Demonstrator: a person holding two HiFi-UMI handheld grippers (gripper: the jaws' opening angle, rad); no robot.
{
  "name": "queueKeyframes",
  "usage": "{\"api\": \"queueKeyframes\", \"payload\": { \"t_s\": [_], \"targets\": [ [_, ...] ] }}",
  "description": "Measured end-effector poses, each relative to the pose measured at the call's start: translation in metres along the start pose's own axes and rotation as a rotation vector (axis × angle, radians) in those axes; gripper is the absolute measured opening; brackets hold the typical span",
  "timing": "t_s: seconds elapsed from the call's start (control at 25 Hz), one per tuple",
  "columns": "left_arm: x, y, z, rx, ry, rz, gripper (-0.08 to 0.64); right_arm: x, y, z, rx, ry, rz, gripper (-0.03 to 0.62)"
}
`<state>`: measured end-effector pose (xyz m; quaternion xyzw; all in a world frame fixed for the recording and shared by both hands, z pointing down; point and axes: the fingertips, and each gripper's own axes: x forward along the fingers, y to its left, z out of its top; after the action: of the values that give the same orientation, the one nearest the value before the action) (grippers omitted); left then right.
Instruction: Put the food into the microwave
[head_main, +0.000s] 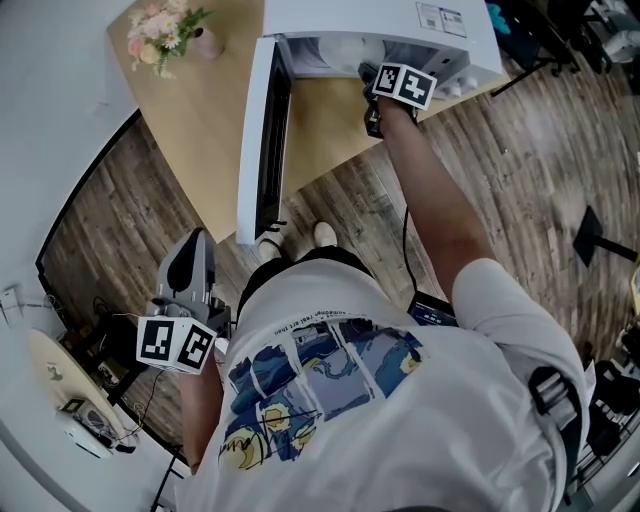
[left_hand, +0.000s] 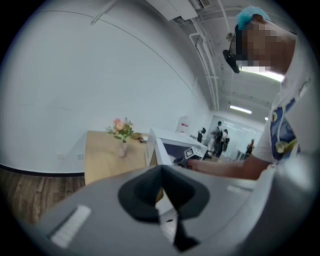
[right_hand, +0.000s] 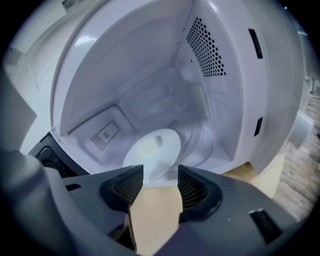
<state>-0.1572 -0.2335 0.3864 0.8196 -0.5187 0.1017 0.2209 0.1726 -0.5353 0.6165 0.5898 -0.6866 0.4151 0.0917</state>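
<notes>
The white microwave stands on a wooden table with its door swung wide open to the left. My right gripper is at the mouth of the oven. In the right gripper view its jaws stand open with nothing between them, just above the table's edge. A white round plate lies on the oven floor beyond them; I cannot make out what is on it. My left gripper hangs low at the person's left side, far from the microwave, its jaws shut and empty.
A vase of pink flowers stands at the table's far left corner, also in the left gripper view. The wood floor holds a black stand base at the right. Several people stand far off in the room.
</notes>
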Motion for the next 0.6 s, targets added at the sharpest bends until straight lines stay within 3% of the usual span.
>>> {"api": "queueKeyframes", "payload": {
  "t_s": [0.44, 0.6],
  "targets": [
    [-0.007, -0.018, -0.010, 0.041, 0.016, -0.019, 0.005, -0.046, 0.006, -0.027, 0.059, -0.035, 0.111, 0.204],
    [-0.008, -0.028, -0.015, 0.031, 0.006, -0.068, 0.005, -0.082, 0.015, -0.050, 0.038, -0.034, 0.156, 0.116]
  ]
}}
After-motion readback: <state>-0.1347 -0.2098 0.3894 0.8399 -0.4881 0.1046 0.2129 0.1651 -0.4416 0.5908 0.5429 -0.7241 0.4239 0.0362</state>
